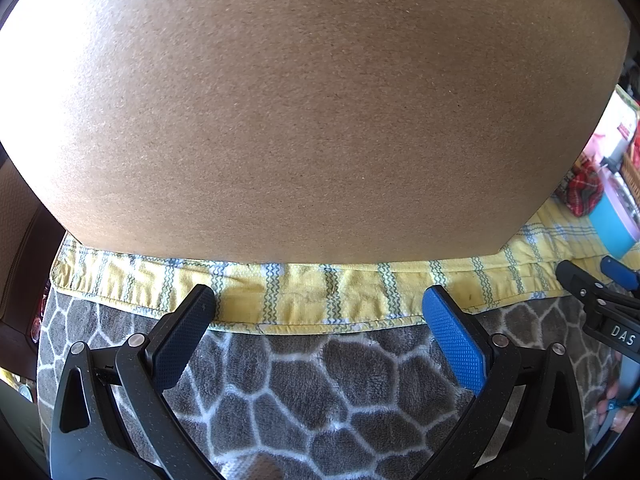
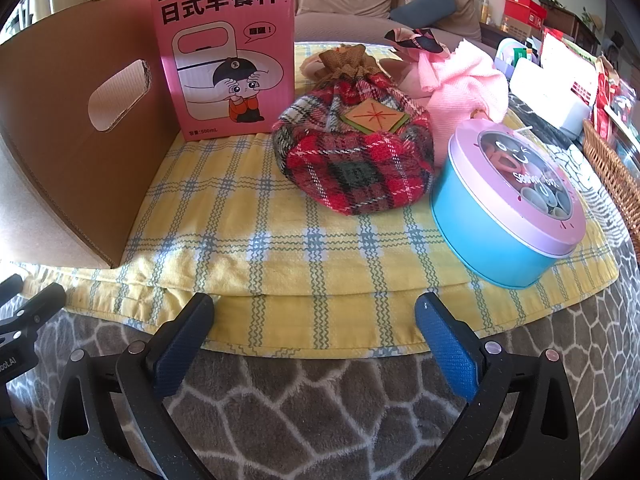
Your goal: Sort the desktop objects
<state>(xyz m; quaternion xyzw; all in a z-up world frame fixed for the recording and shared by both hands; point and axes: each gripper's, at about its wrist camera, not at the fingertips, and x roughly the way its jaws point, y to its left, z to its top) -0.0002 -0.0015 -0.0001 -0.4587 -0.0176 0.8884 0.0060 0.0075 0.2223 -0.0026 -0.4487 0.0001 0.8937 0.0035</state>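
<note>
A big brown cardboard box [image 1: 304, 112] fills the left wrist view; in the right wrist view it stands at the left [image 2: 72, 128] with a handle cutout. On the yellow plaid cloth [image 2: 248, 240] stand a pink cup carton [image 2: 224, 52], a red plaid drawstring pouch [image 2: 356, 148], a pink towel [image 2: 460, 84] and a round blue tin with a pink lid [image 2: 504, 208]. My left gripper [image 1: 320, 308] is open and empty, close in front of the box wall. My right gripper [image 2: 316, 316] is open and empty at the cloth's near edge.
A grey pebble-pattern blanket [image 2: 320, 408] covers the table under the cloth. A wicker basket [image 2: 612, 168] and white boxes [image 2: 552, 88] stand at the right. A sofa [image 2: 360, 8] is behind. The right gripper shows at the right edge of the left wrist view [image 1: 600, 292].
</note>
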